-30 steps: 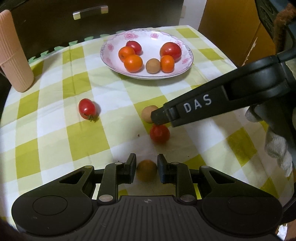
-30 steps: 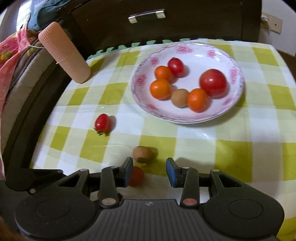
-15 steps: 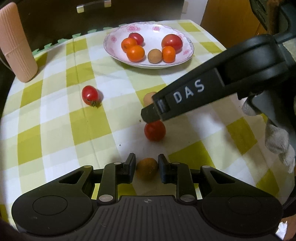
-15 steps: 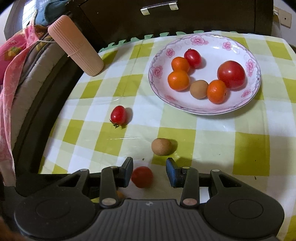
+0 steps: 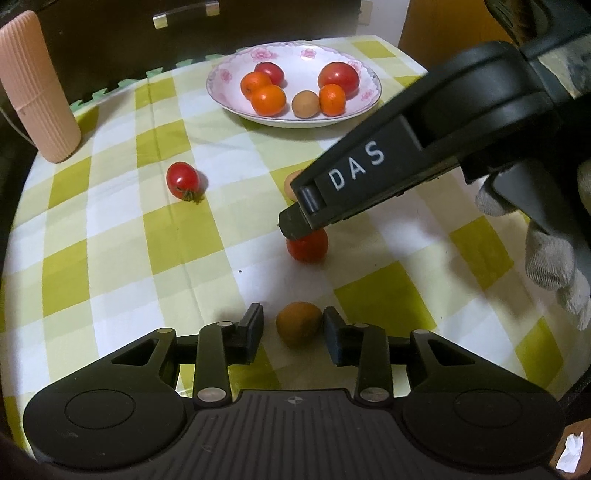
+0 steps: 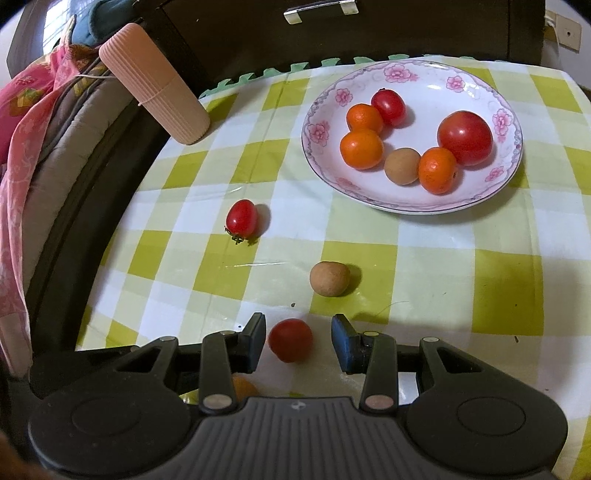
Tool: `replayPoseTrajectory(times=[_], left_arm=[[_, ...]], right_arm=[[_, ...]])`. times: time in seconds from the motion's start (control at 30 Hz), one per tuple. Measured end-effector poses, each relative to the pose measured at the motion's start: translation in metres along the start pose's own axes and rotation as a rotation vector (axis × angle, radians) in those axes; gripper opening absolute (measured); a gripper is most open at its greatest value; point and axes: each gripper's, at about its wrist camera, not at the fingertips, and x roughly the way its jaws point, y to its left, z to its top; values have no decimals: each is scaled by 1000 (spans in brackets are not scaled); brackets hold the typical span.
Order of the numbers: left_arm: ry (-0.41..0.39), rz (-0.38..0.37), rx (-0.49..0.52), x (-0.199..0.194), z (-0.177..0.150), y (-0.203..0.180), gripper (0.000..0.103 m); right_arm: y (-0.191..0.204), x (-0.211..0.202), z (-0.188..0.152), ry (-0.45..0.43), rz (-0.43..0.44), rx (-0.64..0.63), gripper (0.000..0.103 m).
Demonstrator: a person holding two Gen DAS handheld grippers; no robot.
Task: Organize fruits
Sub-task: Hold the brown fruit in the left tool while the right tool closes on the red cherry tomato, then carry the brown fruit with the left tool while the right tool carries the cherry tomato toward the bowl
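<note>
A white flowered plate point(image 5: 295, 61) point(image 6: 424, 85) at the far side of the table holds several tomatoes, oranges and one brown fruit. My left gripper point(image 5: 293, 326) is open, with a small orange-brown fruit point(image 5: 298, 323) on the cloth between its fingers and a narrow gap on each side. My right gripper point(image 6: 299, 338) is open around a red tomato point(image 6: 290, 340) point(image 5: 308, 245), which lies nearer its left finger. A cherry tomato point(image 5: 183, 179) point(image 6: 242, 218) and a brown round fruit point(image 6: 329, 278) lie loose further out.
A pink ribbed cylinder point(image 5: 37, 88) point(image 6: 155, 85) stands at the table's far left corner. Behind the table is a dark cabinet with a metal handle point(image 6: 321, 11). Bedding point(image 6: 33, 155) lies off the left edge. A gloved hand point(image 5: 546, 258) holds the right gripper.
The right gripper shifted so the red tomato, earlier at its left finger, now sits between both fingers. The left gripper's fingers stand slightly wider around the orange-brown fruit.
</note>
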Motion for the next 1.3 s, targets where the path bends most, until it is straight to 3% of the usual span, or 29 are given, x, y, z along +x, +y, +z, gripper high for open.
replayPoseTrajectory(times=[0.17,0.4,0.53,0.93,1.3], left_arm=[[3,6,2,-2,-3,-2,43],[2,2,2,-3,-3,-1,34],[0,4,4,-2,-3,-1,34],[-7,8,30,1,-5,-6,40],[-9,28,39,2,-8,-10,40]], right_arm=[[0,5,0,23,8,9,39],[7,14,-5,21,-3,-37,39],[8,14,-5,4,-38,-69,28],[-11,-16,-20,-43,-99,-79,27],[-11,-21,-35,-19,-118,-79,27]])
